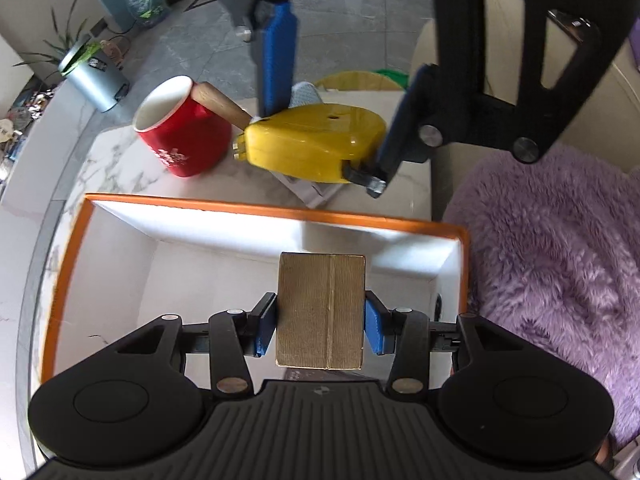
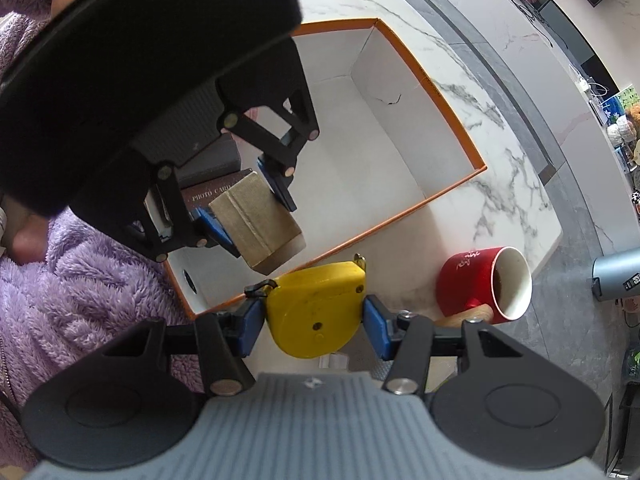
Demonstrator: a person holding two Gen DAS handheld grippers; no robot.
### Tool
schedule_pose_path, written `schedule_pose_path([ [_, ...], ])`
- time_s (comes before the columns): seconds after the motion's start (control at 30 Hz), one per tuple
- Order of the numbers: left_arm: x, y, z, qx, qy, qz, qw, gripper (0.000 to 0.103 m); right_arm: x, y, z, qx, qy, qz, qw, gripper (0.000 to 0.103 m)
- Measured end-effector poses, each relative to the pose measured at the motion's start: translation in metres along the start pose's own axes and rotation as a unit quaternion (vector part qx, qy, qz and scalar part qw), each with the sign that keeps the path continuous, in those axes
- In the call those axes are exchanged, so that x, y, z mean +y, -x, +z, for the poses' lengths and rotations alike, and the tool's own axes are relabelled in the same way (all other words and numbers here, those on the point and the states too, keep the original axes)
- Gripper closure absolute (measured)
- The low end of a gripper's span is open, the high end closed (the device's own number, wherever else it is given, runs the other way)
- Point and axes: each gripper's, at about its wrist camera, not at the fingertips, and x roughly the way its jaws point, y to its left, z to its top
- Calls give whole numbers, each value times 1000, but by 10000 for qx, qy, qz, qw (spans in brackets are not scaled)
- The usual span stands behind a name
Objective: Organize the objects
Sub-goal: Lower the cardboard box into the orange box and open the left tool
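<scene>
My left gripper (image 1: 320, 326) is shut on a small tan ribbed box (image 1: 322, 312) and holds it over the open orange-rimmed white box (image 1: 256, 210). It also shows in the right wrist view (image 2: 256, 220), above that box (image 2: 440, 100). My right gripper (image 2: 314, 326) is shut on a yellow tape measure (image 2: 316, 312), just outside the box's rim. In the left wrist view the tape measure (image 1: 316, 144) hangs between the right gripper's blue pads (image 1: 276, 60).
A red mug (image 1: 180, 136) with a wooden handle stands on the white marble table (image 1: 108, 160), also in the right wrist view (image 2: 484, 284). Dark card boxes (image 2: 212, 184) lie in the orange box's near end. Purple fleece (image 1: 560, 260) is at the right.
</scene>
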Motion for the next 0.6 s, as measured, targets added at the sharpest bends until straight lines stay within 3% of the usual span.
schedule_pose_path([
  [0.3, 18, -7, -5, 120, 476, -601, 9970, 50, 9, -9, 3, 58, 86, 74, 9999, 48],
  [0.47, 32, -14, -8, 260, 813, -1004, 9913, 42, 14, -6, -1, 60, 39, 63, 10000, 48],
  [0.6, 38, -16, -9, 278, 870, -976, 9910, 42, 16, -5, -5, 72, 6, 89, 9999, 48],
])
